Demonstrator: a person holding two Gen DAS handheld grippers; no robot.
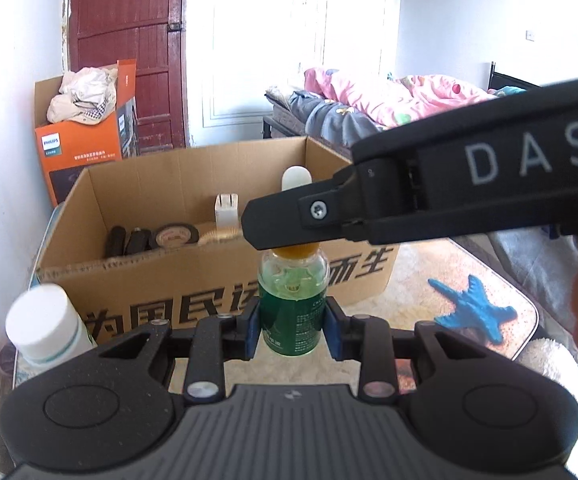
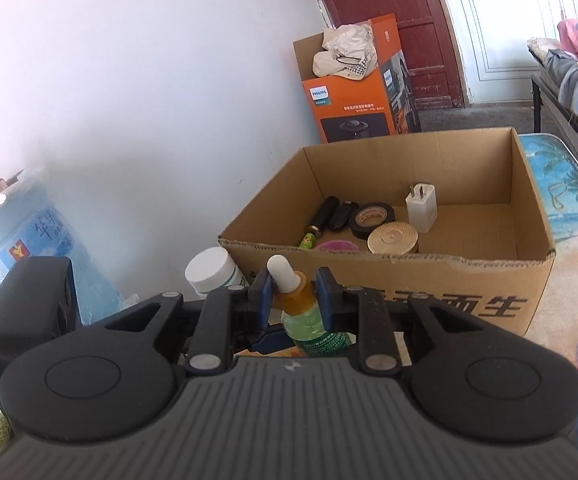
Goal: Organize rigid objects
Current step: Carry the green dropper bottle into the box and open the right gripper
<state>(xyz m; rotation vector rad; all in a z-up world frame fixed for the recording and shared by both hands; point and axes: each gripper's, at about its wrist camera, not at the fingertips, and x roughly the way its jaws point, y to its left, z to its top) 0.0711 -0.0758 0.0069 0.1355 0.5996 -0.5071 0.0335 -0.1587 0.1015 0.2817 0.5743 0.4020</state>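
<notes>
A green dropper bottle (image 1: 293,304) with an amber neck and white rubber bulb stands upright in front of an open cardboard box (image 1: 209,280). My left gripper (image 1: 293,326) is shut on the bottle's green body. My right gripper (image 2: 293,296) reaches in from the right and is shut on the bottle's amber neck (image 2: 295,298); its finger (image 1: 285,220) covers the neck in the left wrist view. The box (image 2: 409,280) holds a white charger (image 2: 421,202), black tape roll (image 2: 371,216), gold round lid (image 2: 393,238) and dark small items.
A white-capped jar (image 1: 45,326) stands left of the box, also in the right wrist view (image 2: 211,270). A blue starfish toy (image 1: 475,312) lies on the mat at right. An orange Philips box (image 1: 85,128), a red door and a bed stand behind.
</notes>
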